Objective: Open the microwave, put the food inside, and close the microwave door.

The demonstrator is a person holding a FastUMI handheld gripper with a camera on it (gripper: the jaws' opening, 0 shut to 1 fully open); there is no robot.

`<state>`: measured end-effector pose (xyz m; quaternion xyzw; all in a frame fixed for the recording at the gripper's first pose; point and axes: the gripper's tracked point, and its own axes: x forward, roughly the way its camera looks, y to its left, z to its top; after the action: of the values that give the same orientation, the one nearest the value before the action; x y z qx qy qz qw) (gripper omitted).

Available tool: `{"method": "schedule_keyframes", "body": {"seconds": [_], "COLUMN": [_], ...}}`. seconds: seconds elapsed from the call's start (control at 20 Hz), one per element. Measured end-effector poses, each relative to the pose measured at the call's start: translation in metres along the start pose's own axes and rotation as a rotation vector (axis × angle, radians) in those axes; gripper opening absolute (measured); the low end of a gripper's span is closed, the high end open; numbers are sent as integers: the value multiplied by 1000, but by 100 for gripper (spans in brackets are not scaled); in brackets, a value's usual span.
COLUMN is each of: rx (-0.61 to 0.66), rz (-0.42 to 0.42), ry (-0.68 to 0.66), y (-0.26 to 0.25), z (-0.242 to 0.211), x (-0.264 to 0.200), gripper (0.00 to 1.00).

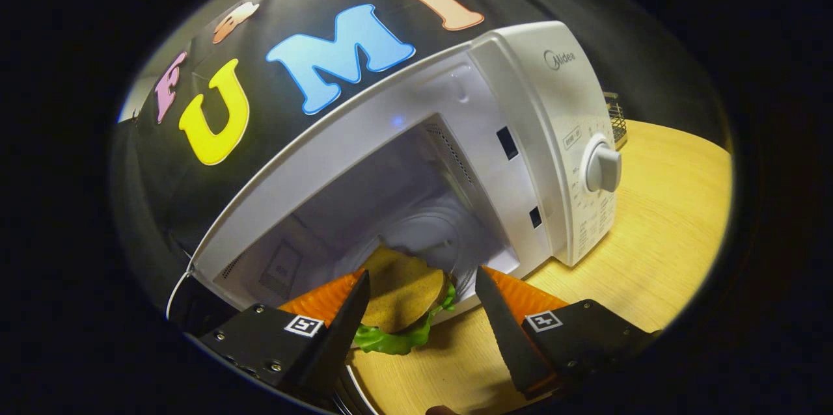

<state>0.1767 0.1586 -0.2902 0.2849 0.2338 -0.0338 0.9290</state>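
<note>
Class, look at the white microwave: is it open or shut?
Open. The white microwave shows its bare cavity and glass turntable; the tool, fingers apart, has the lettuce sandwich between them at the opening.

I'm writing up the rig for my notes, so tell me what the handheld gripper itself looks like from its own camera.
The gripper has two flat, blade-like fingers that taper to points, each rising from a blocky black mount with small screws. Each mount carries a square black-and-white tag. No cables or sleeve are visible.
</note>
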Motion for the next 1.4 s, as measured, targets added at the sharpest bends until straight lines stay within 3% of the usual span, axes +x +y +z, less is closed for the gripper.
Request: {"method": "schedule_keyframes", "body": {"seconds": [0.5, 1.15, 1.3, 1.4], "rx": [-122, -369, -473, -523], "rz": [78, 211, 250, 276], "ry": [7, -48, -88, -112], "y": [-1, 14, 27, 39], "z": [34, 67, 71, 72], "x": [-87, -210, -236, -251], "gripper": [97, 96, 94, 86]}}
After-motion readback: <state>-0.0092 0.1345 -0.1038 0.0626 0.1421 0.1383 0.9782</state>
